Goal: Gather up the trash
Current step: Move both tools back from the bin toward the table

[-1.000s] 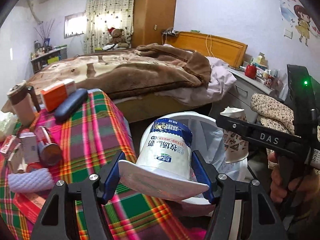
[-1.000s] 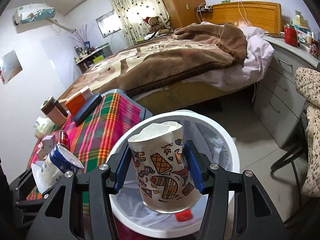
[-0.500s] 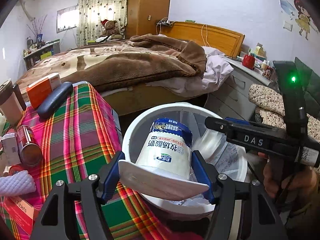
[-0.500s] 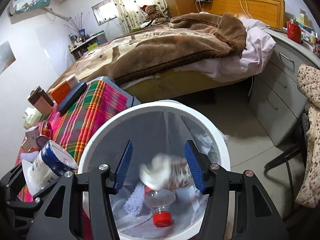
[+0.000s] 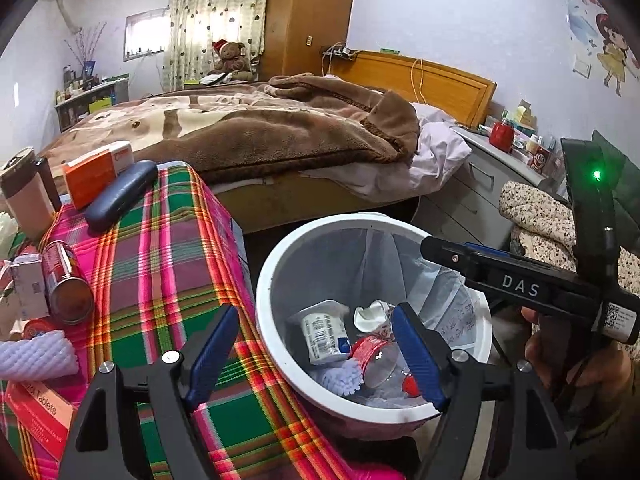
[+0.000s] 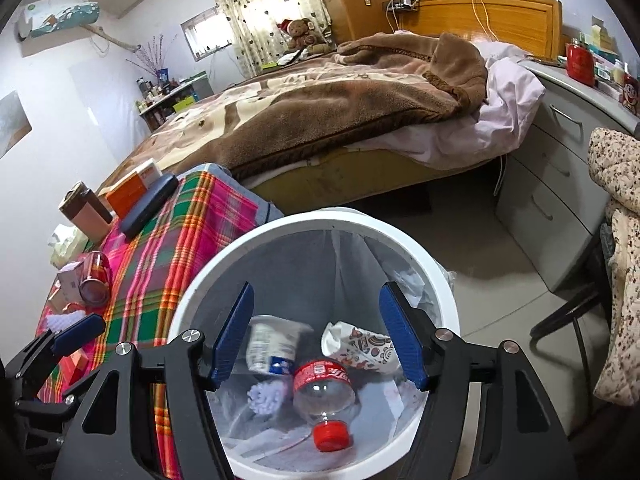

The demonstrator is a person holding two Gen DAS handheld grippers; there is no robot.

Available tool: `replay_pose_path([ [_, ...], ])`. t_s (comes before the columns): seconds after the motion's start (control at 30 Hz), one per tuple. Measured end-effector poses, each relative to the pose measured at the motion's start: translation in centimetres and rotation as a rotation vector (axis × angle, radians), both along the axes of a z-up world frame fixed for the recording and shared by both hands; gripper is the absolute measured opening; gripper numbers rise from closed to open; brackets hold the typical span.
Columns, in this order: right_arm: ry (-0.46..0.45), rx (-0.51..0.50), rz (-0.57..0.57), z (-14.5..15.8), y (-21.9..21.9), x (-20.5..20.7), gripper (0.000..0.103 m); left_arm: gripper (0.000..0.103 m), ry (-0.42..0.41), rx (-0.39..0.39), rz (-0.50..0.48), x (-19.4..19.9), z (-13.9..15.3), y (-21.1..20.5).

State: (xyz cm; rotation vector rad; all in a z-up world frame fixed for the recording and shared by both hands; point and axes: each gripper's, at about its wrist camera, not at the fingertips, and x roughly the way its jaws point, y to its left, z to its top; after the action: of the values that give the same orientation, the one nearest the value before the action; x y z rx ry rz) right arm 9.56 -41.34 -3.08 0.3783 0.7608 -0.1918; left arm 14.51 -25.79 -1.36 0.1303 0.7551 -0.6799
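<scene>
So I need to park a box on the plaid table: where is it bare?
Bare plaid cloth runs down the middle, between the tipped red can and the white bin, below the dark blue case. The left edge is crowded with cartons and a foam sleeve.

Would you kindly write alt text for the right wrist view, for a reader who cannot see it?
The open right hand-held gripper hovers over a white lined trash bin holding a yogurt cup, a patterned paper cup, a red-capped plastic bottle and a lilac foam piece. A plaid-covered table stands to its left, a bed behind.
</scene>
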Motion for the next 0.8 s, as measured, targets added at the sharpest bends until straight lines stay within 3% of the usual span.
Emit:
replay_pose_path([
  [0.43, -0.069, 0.003, 0.069, 1.3, 3.1, -0.3, 0.067, 0.078, -0.026, -0.023, 0.101, -0.4, 1.4, 4.9],
  [0.8, -0.126, -0.035, 0.205, 1.6, 8.4, 0.7, 0.067, 0.078, -0.021, -0.032, 0.283, -0.3, 1.1, 12.4],
])
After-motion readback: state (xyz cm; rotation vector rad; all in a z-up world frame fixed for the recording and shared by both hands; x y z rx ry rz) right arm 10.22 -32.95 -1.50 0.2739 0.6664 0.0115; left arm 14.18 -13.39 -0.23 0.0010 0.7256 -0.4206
